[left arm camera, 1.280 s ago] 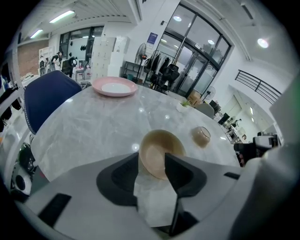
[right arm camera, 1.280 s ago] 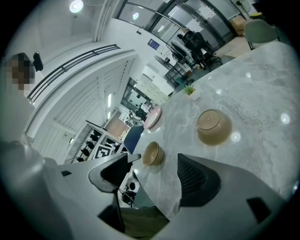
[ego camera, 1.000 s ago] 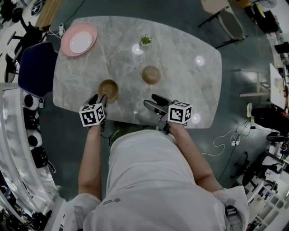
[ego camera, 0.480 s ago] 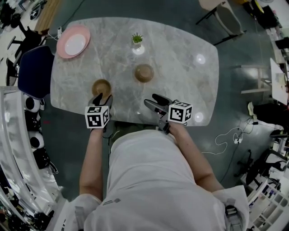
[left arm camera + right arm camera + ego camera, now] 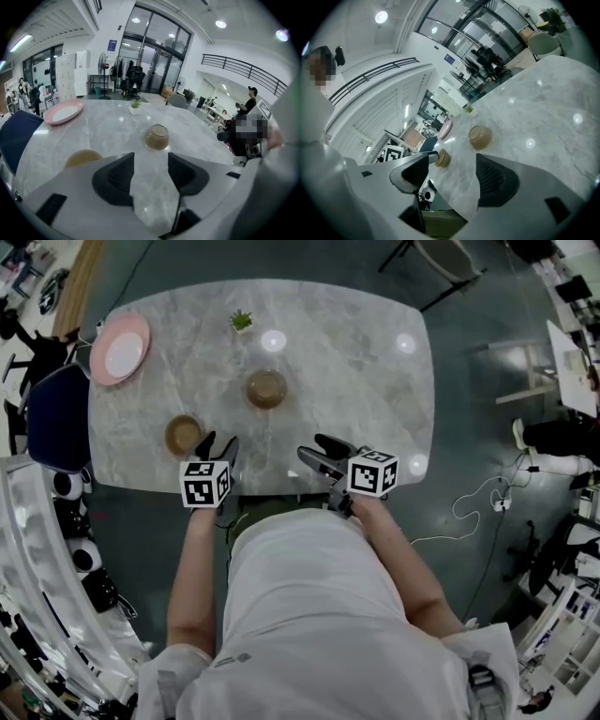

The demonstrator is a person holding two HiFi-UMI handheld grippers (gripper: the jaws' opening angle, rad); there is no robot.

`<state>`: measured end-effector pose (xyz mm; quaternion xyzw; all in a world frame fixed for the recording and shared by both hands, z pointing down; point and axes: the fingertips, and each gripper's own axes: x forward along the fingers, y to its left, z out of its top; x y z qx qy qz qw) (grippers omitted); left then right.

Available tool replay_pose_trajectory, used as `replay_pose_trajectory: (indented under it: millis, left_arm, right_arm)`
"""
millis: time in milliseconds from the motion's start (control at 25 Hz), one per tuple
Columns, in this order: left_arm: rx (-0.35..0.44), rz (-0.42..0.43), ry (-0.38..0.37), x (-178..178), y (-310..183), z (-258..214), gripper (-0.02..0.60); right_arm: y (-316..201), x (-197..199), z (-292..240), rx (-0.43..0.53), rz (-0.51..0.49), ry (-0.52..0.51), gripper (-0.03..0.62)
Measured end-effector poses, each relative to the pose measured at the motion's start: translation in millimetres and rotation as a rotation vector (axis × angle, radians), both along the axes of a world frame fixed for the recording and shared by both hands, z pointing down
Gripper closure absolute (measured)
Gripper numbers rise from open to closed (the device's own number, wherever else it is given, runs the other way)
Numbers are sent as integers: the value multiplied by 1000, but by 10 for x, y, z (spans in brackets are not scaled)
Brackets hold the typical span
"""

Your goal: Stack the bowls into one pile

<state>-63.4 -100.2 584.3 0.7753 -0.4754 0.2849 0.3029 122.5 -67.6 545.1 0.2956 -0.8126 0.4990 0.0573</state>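
Two brown bowls stand apart on the marble table (image 5: pixel 356 399). One bowl (image 5: pixel 184 434) is near the front left edge and the other bowl (image 5: pixel 266 388) is further in, toward the middle. My left gripper (image 5: pixel 217 444) hovers just right of the near bowl; its jaws are opening and nothing is between them. In the left gripper view the far bowl (image 5: pixel 157 137) shows between the jaws at a distance, and the near bowl (image 5: pixel 83 158) is half hidden behind the left jaw. My right gripper (image 5: pixel 317 450) is open and empty at the front edge, with both bowls (image 5: pixel 479 136) (image 5: pixel 442 158) ahead of it.
A pink plate (image 5: pixel 120 348) with a white dish on it sits at the far left corner. A small potted plant (image 5: pixel 242 322) stands at the back. A dark blue chair (image 5: pixel 54 413) is pushed up to the table's left end.
My left gripper has drawn away from the near bowl and now stands to its right, jaws wider. The table has slid left in the head view. The right gripper looks much the same.
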Motion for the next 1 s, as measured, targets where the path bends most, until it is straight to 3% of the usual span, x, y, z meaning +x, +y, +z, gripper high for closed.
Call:
replay_pose_trajectory:
  millis: [560, 1000]
  left_arm:
    - [-8, 160, -60, 846, -472, 309, 272]
    - [-2, 155, -144, 1033, -940, 632, 216]
  right_arm:
    - [42, 941, 136, -25, 139, 42, 290]
    - [60, 1516, 261, -70, 207, 90, 291]
